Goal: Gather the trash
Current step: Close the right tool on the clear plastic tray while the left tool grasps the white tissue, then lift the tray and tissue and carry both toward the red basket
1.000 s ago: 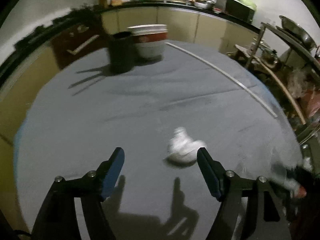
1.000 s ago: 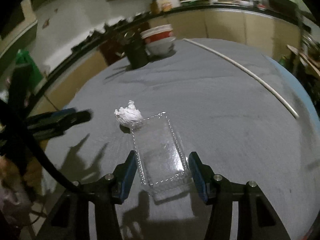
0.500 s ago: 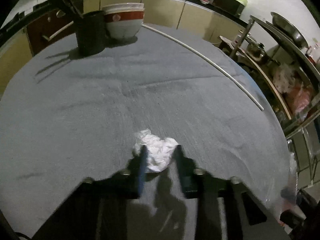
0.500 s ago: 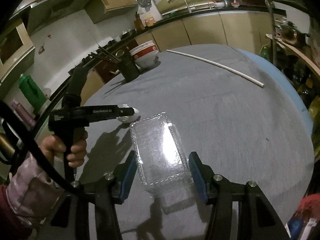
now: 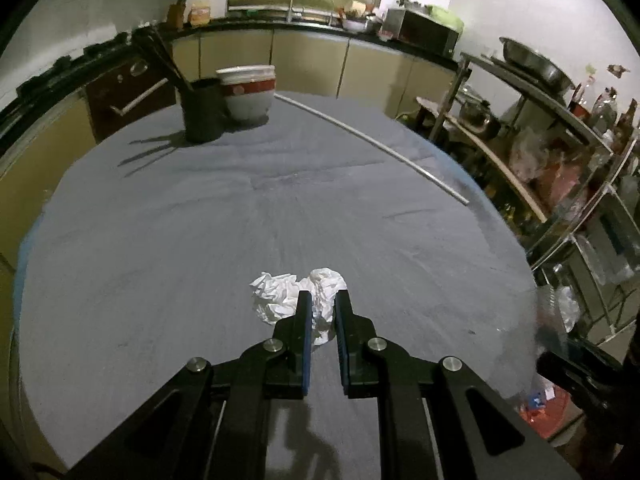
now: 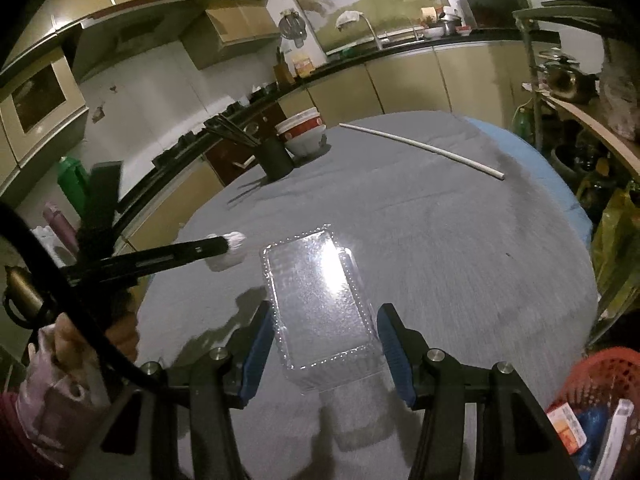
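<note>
Both claws loaded with trash.
The left claw (image 5: 321, 312) has just clamped the crumpled white paper wad (image 5: 296, 294), now lifted off the grey bench (image 5: 200, 240); the right claw (image 6: 324, 334) grips a clear plastic clamshell box (image 6: 320, 300), ready for binning.

A: Table cover (image 5: 168, 264)?
B: Grey cloth, matt, slightly napped.
A: Trash items?
B: Crumpled white paper (image 5: 288, 294), creased and dull. Clear plastic container (image 6: 320, 300), glossy, reflecting light.
</note>
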